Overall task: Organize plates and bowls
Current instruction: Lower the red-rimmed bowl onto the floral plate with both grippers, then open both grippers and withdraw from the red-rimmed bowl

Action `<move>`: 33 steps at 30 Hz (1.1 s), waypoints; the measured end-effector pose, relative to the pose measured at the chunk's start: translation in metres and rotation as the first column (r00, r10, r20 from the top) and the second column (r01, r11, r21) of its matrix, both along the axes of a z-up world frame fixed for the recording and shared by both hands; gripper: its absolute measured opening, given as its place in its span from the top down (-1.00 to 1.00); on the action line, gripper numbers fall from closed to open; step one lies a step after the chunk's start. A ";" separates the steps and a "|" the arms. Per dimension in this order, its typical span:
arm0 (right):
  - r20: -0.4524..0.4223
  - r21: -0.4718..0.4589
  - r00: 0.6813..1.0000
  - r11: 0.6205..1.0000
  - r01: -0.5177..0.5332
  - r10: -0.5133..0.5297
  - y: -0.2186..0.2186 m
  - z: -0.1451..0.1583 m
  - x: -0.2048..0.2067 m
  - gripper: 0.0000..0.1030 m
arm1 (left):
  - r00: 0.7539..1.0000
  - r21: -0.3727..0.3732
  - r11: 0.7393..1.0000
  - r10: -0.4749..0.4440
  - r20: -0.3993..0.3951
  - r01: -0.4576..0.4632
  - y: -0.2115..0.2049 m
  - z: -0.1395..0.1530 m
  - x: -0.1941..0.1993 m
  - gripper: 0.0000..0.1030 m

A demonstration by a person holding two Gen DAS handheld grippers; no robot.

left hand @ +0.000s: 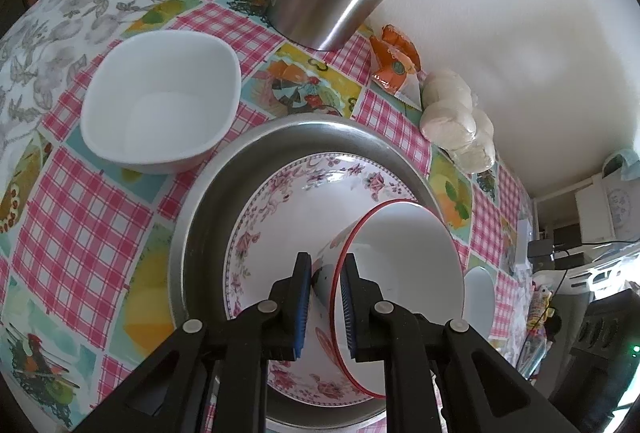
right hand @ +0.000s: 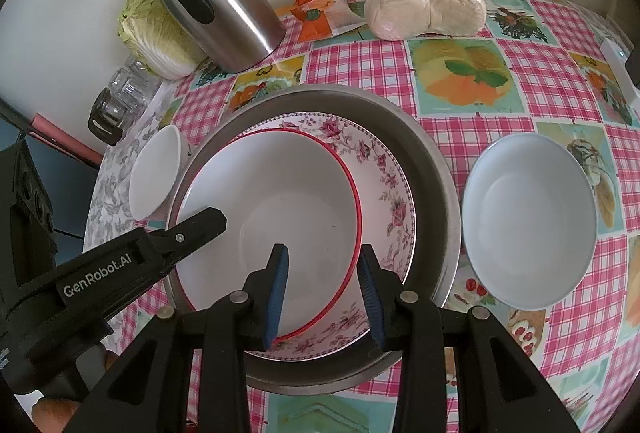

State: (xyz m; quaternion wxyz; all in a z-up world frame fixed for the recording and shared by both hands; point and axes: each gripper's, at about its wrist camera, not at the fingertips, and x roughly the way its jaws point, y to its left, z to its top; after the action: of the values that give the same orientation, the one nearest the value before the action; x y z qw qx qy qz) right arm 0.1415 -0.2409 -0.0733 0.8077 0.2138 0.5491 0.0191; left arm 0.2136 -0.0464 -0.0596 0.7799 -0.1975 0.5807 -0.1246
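Observation:
A red-rimmed white bowl lies in a floral plate, which lies in a metal pan. My left gripper is shut on the red-rimmed bowl's rim; its fingers reach in from the left in the right wrist view. My right gripper is open above the bowl's near side, holding nothing. A square white bowl sits left of the pan, also seen edge-on in the right wrist view. A pale blue bowl stands right of the pan.
A steel thermos jug, a cabbage, glass cups, an orange packet and a bag of buns line the table's back by the wall. The checked tablecloth covers the table.

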 end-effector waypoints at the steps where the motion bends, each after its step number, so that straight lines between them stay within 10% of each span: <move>1: 0.002 -0.002 1.000 1.000 0.000 0.000 0.000 0.001 0.000 0.26 | 1.000 0.001 1.000 -0.001 0.009 0.001 0.000 0.003 0.000 0.64; 9: 0.053 -0.038 0.999 0.999 0.005 -0.003 -0.003 0.023 -0.005 0.26 | 0.997 0.024 1.000 -0.021 0.079 0.019 0.002 0.027 -0.004 0.62; 13: 0.105 -0.040 0.994 0.999 0.008 -0.004 -0.005 0.041 -0.009 0.21 | 0.992 0.065 0.998 -0.034 0.123 0.026 0.003 0.043 -0.008 0.05; 33: 0.053 -0.172 0.999 0.985 0.017 -0.008 -0.003 0.040 -0.011 -0.39 | 0.994 0.251 0.967 0.012 0.110 -0.039 0.024 0.044 -0.010 -0.87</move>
State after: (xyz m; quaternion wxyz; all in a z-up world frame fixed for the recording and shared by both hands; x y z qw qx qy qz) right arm 0.1307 -0.2444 -0.0337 0.8373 0.1463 0.5261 -0.0281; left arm 0.2038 -0.0222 -0.0154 0.8303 -0.0971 0.5465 -0.0501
